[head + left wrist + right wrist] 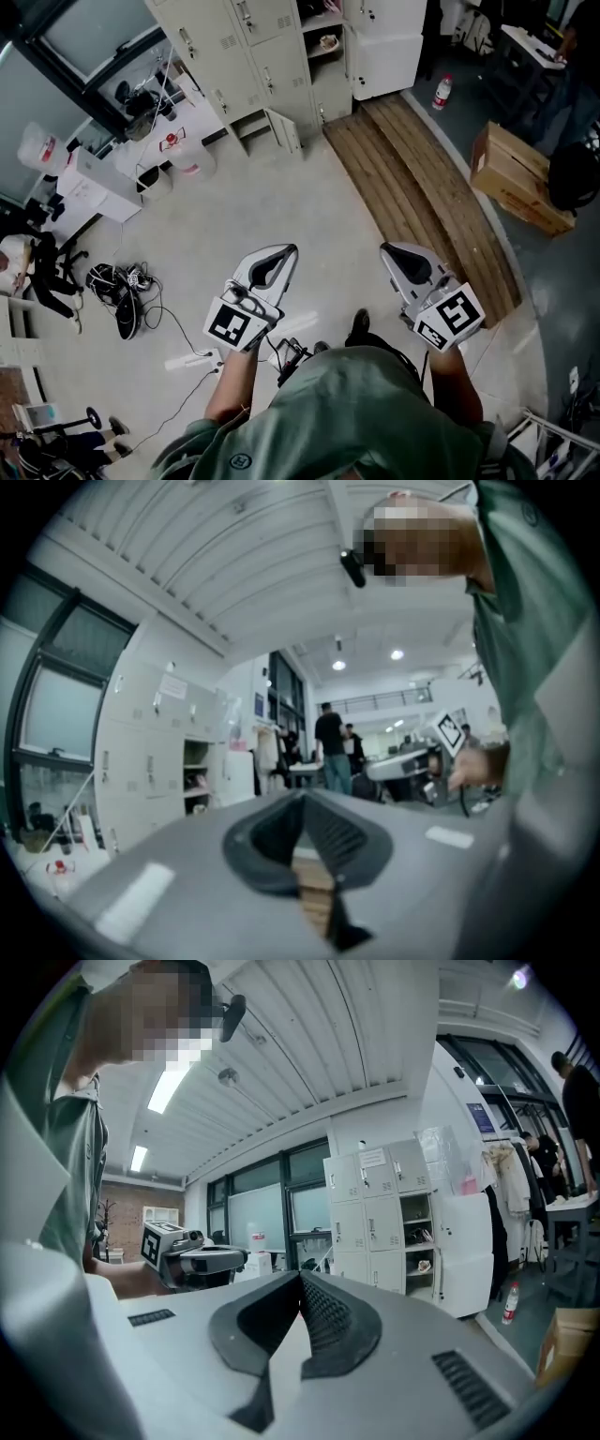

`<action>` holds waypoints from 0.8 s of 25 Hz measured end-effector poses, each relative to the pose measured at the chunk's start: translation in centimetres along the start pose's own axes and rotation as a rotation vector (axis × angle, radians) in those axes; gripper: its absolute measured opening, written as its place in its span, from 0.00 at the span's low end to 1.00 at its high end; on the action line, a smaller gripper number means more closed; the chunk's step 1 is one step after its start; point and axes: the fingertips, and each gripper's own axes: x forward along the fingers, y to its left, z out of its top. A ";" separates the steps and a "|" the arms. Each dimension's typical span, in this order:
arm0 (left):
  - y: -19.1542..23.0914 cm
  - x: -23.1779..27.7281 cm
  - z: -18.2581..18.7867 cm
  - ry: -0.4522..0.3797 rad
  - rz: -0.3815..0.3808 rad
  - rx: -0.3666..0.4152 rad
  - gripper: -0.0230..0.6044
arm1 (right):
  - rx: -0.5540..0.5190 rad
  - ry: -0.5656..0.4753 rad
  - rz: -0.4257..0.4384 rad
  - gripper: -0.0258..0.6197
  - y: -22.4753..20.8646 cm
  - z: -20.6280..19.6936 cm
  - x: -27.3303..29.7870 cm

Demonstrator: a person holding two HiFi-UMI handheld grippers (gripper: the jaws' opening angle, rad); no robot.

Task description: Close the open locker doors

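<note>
A beige locker bank [246,54] stands across the floor, well ahead of me. Its tall white door [386,54] hangs open beside a shelved compartment [324,43], and a small bottom door [283,130] also stands ajar. My left gripper [286,251] and right gripper [386,247] are held at waist height, far from the lockers, each shut on nothing. In the right gripper view the lockers [389,1208] and the open white door [466,1251] show beyond the shut right gripper [300,1274]. The left gripper [303,797] points at the lockers [150,761] too.
Wooden planks [422,192] lie on the floor to the right, with a cardboard box [517,173] and a bottle [441,92] past them. Cables and a power strip [127,295] sprawl at left near a white desk [94,183]. People [330,747] stand in the background.
</note>
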 end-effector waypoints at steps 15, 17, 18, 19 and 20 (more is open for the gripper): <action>7.3 9.2 -0.6 -0.010 0.151 0.026 0.04 | -0.015 0.017 0.141 0.05 -9.9 0.3 7.5; 8.9 9.8 -1.3 0.002 0.149 0.024 0.04 | -0.016 0.014 0.135 0.05 -10.6 0.4 8.9; 9.8 10.1 -1.4 0.000 0.144 0.020 0.04 | -0.019 0.012 0.128 0.05 -11.0 0.5 9.6; 10.6 10.5 -1.5 -0.006 0.138 0.015 0.04 | -0.021 0.011 0.120 0.05 -11.5 0.6 10.4; 11.4 10.9 -1.6 -0.012 0.130 0.012 0.04 | -0.022 0.013 0.110 0.05 -12.0 0.5 11.2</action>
